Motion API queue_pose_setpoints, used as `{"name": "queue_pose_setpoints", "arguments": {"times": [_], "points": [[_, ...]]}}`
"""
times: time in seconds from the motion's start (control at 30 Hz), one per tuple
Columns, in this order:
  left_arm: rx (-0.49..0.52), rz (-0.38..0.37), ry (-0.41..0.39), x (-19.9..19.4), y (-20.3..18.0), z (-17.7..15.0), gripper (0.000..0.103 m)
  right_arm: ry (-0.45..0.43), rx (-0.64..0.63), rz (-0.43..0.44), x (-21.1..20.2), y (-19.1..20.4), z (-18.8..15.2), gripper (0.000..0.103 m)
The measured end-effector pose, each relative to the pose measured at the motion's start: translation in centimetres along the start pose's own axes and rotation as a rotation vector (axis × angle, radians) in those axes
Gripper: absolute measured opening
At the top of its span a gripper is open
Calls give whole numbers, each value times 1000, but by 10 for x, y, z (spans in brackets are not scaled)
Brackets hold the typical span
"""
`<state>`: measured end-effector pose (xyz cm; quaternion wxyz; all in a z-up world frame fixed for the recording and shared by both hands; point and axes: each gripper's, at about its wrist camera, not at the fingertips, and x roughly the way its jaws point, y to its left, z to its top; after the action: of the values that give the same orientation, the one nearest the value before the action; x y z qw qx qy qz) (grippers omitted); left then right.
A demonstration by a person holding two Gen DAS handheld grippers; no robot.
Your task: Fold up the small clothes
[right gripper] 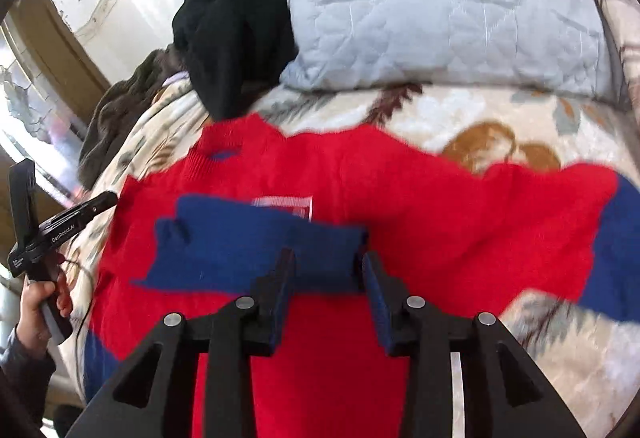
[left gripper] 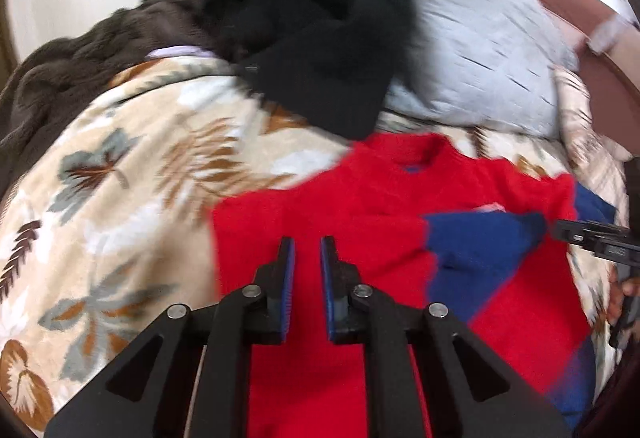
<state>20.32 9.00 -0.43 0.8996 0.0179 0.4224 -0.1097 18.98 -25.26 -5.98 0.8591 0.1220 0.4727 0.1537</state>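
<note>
A small red sweater (left gripper: 340, 206) with blue cuffs lies on the bed, neck toward the pillow. One sleeve is folded across its chest, its blue cuff (left gripper: 476, 242) on top. It also shows in the right wrist view (right gripper: 400, 198), with the folded blue cuff (right gripper: 240, 242) and the other sleeve (right gripper: 560, 206) stretched right. My left gripper (left gripper: 307, 244) hovers over the sweater's body, jaws slightly apart and empty. My right gripper (right gripper: 326, 258) is open and empty just above the folded cuff's end.
A floral blanket (left gripper: 120, 178) covers the bed. A black garment (left gripper: 312, 18) and a brown throw (left gripper: 80, 58) lie behind the sweater, next to a grey quilted pillow (left gripper: 480, 50). The other hand-held gripper shows at each view's edge (right gripper: 60, 222).
</note>
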Motion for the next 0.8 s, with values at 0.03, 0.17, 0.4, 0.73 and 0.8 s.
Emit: {"name": "queue_pose_setpoints", "arguments": {"times": [0.03,0.17,0.4,0.73,0.8], "points": [[23,-20,9,3,-10,0,9,6,-4,-2,1,-3,-3,37],[103,-154,67,24,-65,7,10,36,-28,-28,25,-1,-8,34],[138,-280,224,91,-138,19,10,10,-15,12,18,-6,-12,5],[101,-241,252,125,-149,36,10,0,30,82,-12,-5,-21,4],[95,-233,251,130,-150,35,10,9,42,40,-10,-11,-23,4]]}}
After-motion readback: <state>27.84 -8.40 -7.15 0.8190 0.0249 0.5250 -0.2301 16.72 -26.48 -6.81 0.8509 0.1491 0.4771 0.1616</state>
